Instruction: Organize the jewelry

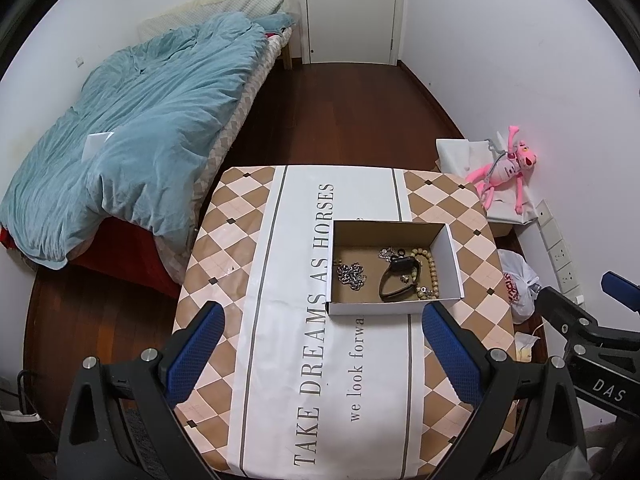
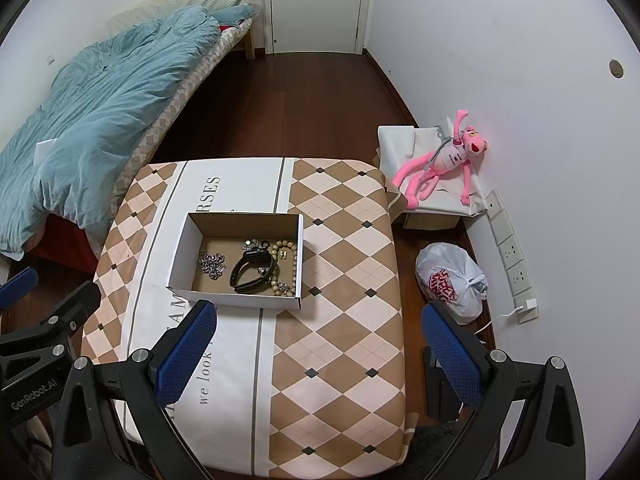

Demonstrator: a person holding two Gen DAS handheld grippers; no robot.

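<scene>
An open white cardboard box (image 1: 448,250) (image 2: 182,246) stands on the table. Inside lie a silver chain (image 1: 352,274) (image 2: 213,264), a black watch (image 1: 400,278) (image 2: 250,268), a wooden bead bracelet (image 1: 430,266) (image 2: 286,266) and small charms (image 1: 387,253) (image 2: 251,244). My left gripper (image 1: 324,354) is open and empty, held above the table in front of the box. My right gripper (image 2: 318,350) is open and empty, in front and to the right of the box. Each gripper shows at the edge of the other's view.
The table (image 1: 248,264) (image 2: 348,264) has a checkered cloth with printed words. A bed with a blue duvet (image 1: 132,128) (image 2: 88,120) is at the left. A pink plush toy (image 1: 506,170) (image 2: 444,160), a plastic bag (image 2: 450,280) and wall sockets (image 2: 512,256) are at the right.
</scene>
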